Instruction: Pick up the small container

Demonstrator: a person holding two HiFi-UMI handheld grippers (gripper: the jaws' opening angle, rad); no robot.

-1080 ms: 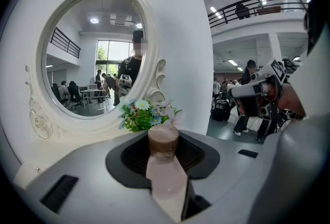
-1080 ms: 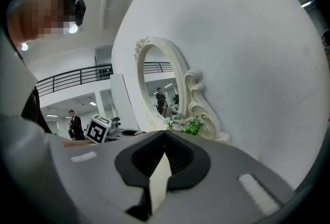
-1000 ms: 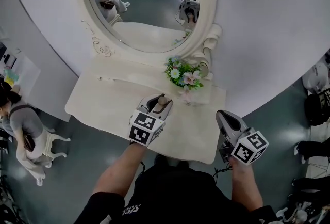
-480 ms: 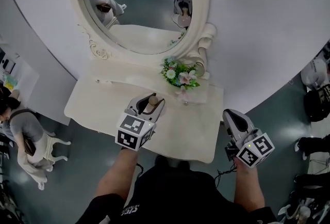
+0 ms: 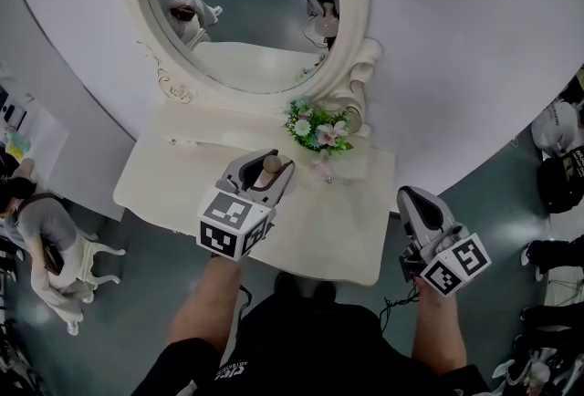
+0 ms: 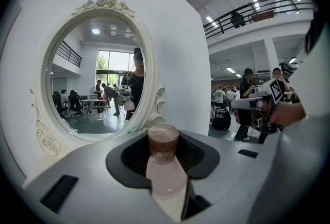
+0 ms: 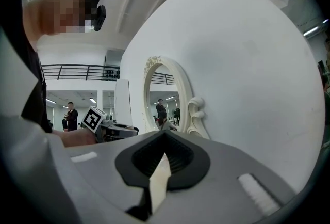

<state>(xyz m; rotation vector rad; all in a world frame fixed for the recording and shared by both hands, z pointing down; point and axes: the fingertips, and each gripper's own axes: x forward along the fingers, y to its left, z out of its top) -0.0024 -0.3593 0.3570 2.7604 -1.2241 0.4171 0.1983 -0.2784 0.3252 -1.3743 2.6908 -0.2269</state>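
Note:
The small container [image 5: 271,164] is a pale pink bottle with a brown cap. My left gripper [image 5: 276,158] is shut on it and holds it in the air above the white vanity table [image 5: 173,180]. In the left gripper view the container [image 6: 164,169] stands upright between the jaws, cap [image 6: 163,139] on top, in front of the oval mirror [image 6: 95,73]. My right gripper [image 5: 407,196] hovers off the table's right front corner, jaws shut with nothing in them. In the right gripper view the right gripper [image 7: 165,138] points level toward the mirror frame [image 7: 193,112].
A flower bouquet in a small vase [image 5: 319,131] stands at the back right of the table, just beyond the held container. The oval mirror [image 5: 246,11] rises behind it. A person by a white chair [image 5: 41,234] is at the left; bags [image 5: 558,184] lie at the right.
The left gripper has lifted the container higher above the table. The right gripper has also risen and drifted slightly right.

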